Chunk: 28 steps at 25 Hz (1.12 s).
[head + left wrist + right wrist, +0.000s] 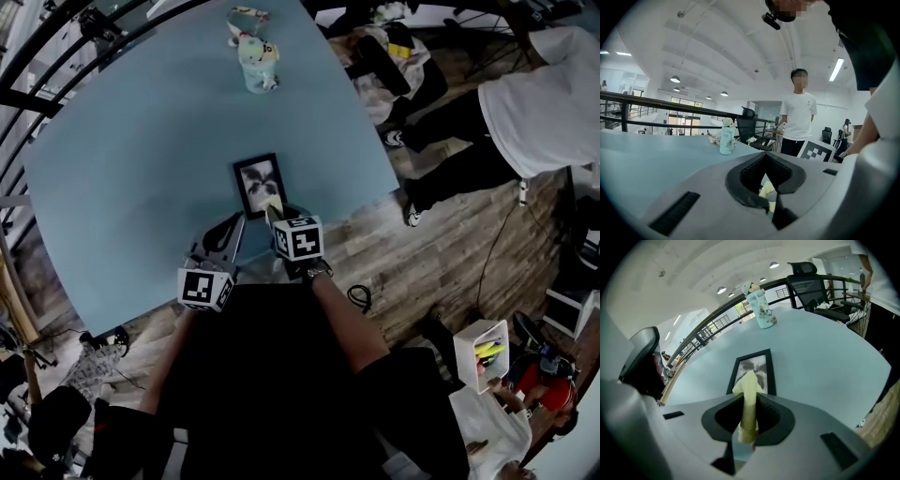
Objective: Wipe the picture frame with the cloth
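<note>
A black picture frame (258, 185) with a grey print lies flat on the light-blue table (131, 169), close to its near edge. My right gripper (275, 217) is shut on a pale yellow cloth (273, 206) and hovers over the frame's near end. In the right gripper view the cloth (749, 390) stands up between the jaws of the right gripper (750, 420), with the frame (764, 366) just beyond it. My left gripper (228, 232) sits left of the frame, shut with nothing in it. The left gripper (769, 205) points across the table.
A pale green bottle (255, 64) with a small toy beside it stands at the table's far side. A person in a white shirt (530, 89) stands to the right of the table. A black railing (708, 317) and an office chair (806, 280) lie beyond the table.
</note>
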Each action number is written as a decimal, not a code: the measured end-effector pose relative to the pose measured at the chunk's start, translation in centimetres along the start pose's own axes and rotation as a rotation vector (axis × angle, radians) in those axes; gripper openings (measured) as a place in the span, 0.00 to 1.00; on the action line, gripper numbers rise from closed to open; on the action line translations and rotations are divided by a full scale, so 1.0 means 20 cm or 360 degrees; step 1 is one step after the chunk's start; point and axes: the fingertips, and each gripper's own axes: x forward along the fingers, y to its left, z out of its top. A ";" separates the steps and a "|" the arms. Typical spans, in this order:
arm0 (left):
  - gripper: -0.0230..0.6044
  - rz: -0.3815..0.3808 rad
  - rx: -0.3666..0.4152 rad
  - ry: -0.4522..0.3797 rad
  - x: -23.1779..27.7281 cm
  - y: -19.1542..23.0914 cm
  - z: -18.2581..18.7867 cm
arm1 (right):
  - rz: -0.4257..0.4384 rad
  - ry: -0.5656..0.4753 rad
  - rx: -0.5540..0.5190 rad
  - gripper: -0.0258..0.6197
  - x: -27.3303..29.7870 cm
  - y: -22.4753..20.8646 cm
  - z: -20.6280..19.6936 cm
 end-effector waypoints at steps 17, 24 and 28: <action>0.03 -0.0049 0.0006 0.0018 0.05 -0.06 -0.01 | -0.0156 -0.0082 0.0151 0.13 -0.10 -0.25 0.01; 0.03 -0.0018 0.0010 -0.0002 0.05 -0.05 0.02 | -0.0175 -0.0121 0.0118 0.13 -0.15 -0.28 0.09; 0.03 0.0016 0.0021 -0.0014 0.05 -0.03 0.05 | -0.0154 -0.0164 0.0068 0.13 -0.20 -0.27 0.18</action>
